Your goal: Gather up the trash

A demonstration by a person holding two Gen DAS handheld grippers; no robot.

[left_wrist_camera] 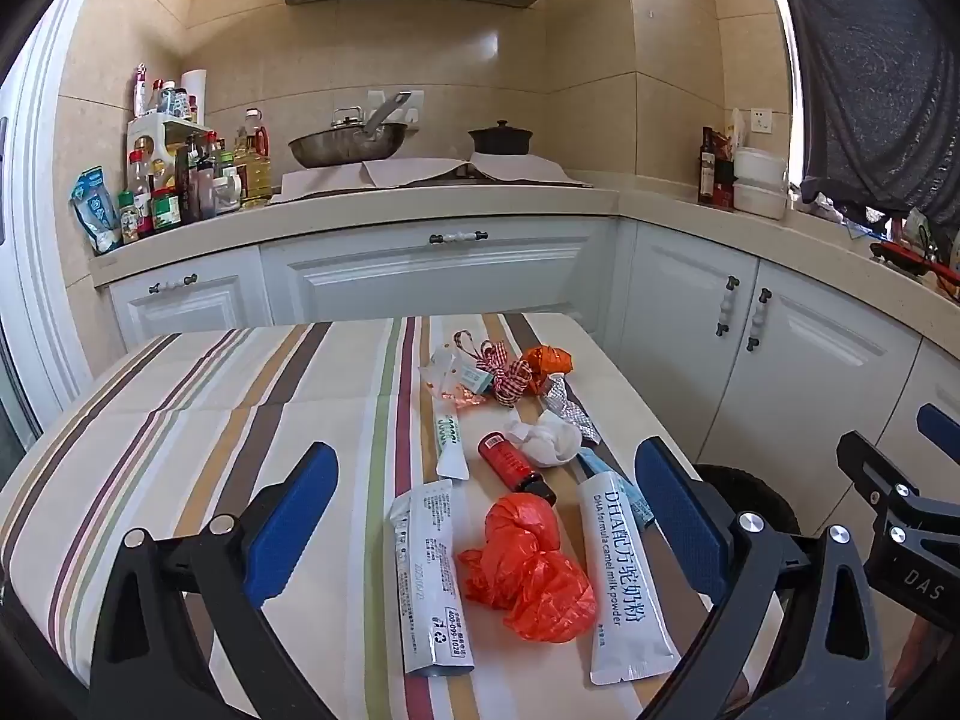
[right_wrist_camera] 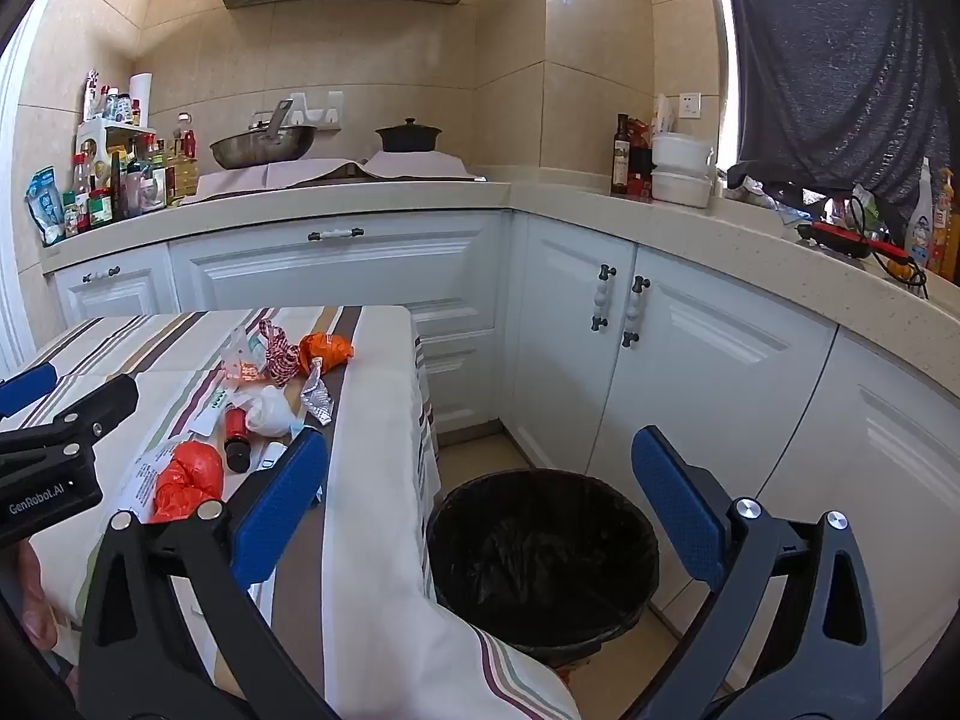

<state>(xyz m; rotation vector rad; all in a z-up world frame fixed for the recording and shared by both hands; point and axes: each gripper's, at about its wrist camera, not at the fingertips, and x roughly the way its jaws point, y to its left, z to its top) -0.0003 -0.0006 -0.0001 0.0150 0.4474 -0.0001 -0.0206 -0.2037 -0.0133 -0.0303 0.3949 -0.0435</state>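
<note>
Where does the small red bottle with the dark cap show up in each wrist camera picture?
Left wrist view: the red bottle lies on the striped tablecloth at centre, beside the white crumpled tissue.
Right wrist view: the same bottle lies at left, above the nearer blue finger.
Shared landmark: the red plastic bag, just nearer the camera than the bottle in both.

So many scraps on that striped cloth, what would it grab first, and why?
Probably lower the left tool onto the crumpled red bag: it lies nearest, framed by the open blue fingers, which hold nothing. The lined bin waits beside the table.
</note>
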